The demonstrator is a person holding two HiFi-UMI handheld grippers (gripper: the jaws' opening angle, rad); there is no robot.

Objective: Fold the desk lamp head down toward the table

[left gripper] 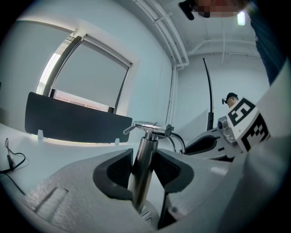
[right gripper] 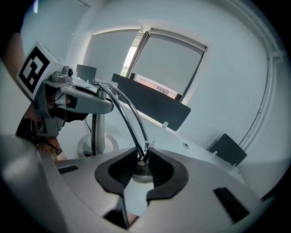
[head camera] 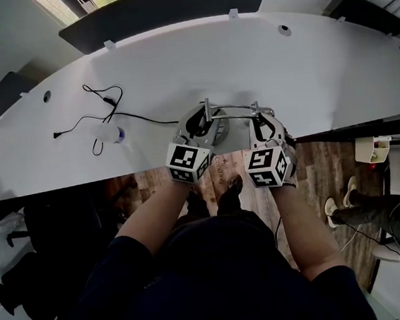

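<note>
At worktop (head camera: 175, 59) near edge, centre: desk lamp (head camera: 227, 114). Left tongs (left gripper: 144, 170) clamp its upright post (left gripper: 146, 148). Right tongs (right gripper: 142, 155) pinch lamp head (right gripper: 142, 174) at its joint. Fold judged partway: arms (right gripper: 125, 113) slope downward, head apparently not yet fully lowered.

Long white table (head camera: 176, 66), curved along its far edge, with dark divider panels clipped to it, the middle one (head camera: 170, 6) the largest. A thin black cable (head camera: 110, 100) loops loose on its left part, and just beside it lies a small pale object with a blue end (head camera: 111, 134), perhaps a cap, too small to tell. Wood-pattern floor (head camera: 329, 170) below. At the right are a bystander's legs (head camera: 368, 207) in light shoes and a small white box (head camera: 373, 150). Behind the table, a window blind (left gripper: 91, 84) is drawn nearly down.
</note>
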